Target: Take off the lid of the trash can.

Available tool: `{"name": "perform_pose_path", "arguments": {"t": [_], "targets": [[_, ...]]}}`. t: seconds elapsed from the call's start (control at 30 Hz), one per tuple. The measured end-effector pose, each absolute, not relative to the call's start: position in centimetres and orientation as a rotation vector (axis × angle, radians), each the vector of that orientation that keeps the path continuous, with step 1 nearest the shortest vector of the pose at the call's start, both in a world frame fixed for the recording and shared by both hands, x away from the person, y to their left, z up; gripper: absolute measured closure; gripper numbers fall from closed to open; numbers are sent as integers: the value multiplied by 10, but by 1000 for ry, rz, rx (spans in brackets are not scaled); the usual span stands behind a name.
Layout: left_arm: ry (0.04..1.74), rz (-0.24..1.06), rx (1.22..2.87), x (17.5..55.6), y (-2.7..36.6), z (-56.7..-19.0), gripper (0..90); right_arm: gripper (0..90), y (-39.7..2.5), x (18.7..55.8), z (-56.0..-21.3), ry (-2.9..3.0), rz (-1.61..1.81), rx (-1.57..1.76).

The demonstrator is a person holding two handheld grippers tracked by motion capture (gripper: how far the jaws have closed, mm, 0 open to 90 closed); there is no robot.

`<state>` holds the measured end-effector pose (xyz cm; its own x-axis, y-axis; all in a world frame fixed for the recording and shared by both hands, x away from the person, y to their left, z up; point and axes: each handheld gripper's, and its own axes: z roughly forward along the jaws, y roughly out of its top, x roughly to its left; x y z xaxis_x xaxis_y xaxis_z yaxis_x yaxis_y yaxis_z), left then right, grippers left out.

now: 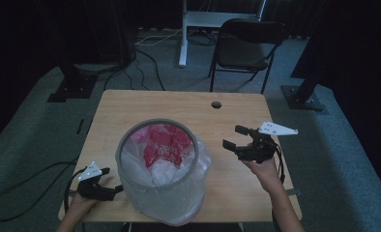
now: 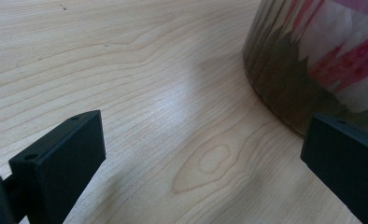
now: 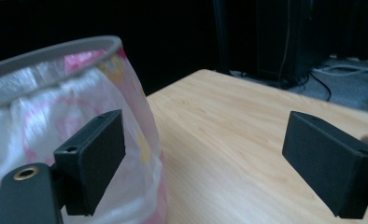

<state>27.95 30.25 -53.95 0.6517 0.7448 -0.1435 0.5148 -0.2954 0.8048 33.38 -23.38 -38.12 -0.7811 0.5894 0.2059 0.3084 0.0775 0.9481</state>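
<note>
The wooden table carries one big thing: a clear bin with a grey rim, standing upright near the person's edge, a little left of the middle. Inside it sits a white and pink plastic bag, bunched up and lying below the rim rather than folded over it; through the clear wall its pink print shows from the left gripper view as well. The right gripper is held above the table to the right of the bin, near it but apart, its jaws spread wide with nothing between them; from its own camera the bin's rim and wall lie just past the left jaw. The left gripper sits low at the near left of the bin, just beside its base, jaws also wide apart and empty. Judging by this, the work on the bin and its bag has hardly begun or is between steps: neither gripper has hold of anything, and any grasp of the bag or the rim is yet to be made.
</note>
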Motion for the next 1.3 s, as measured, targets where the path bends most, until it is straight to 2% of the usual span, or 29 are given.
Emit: {"name": "perform_pose_path", "arguments": {"t": [0.37,0.5,0.53,0.6,0.77,1.03,1.1,1.17,1.2,1.3], "targets": [[965,307,1972,279,302,-539,0,144,-201,346,-339,2252,1863,682],[953,302,1969,280,300,-538,0,185,-184,351,-326,2318,1838,601],[952,301,1968,281,299,-537,0,227,-179,353,-324,2333,1824,594],[940,296,1965,282,297,-535,0,255,-169,357,-320,2379,1799,576],[887,283,1993,285,283,-530,0,447,-146,367,-319,2466,1744,587],[855,272,2002,289,273,-526,0,524,-126,375,-327,2565,1677,609],[855,274,2001,289,272,-526,0,570,-123,375,-329,2582,1625,625],[851,277,2004,289,271,-526,0,579,-122,375,-330,2594,1613,627],[850,275,2003,289,270,-526,0,624,-122,375,-330,2610,1622,634],[840,274,2011,291,266,-525,0,652,-124,371,-328,2612,1593,658]]}}
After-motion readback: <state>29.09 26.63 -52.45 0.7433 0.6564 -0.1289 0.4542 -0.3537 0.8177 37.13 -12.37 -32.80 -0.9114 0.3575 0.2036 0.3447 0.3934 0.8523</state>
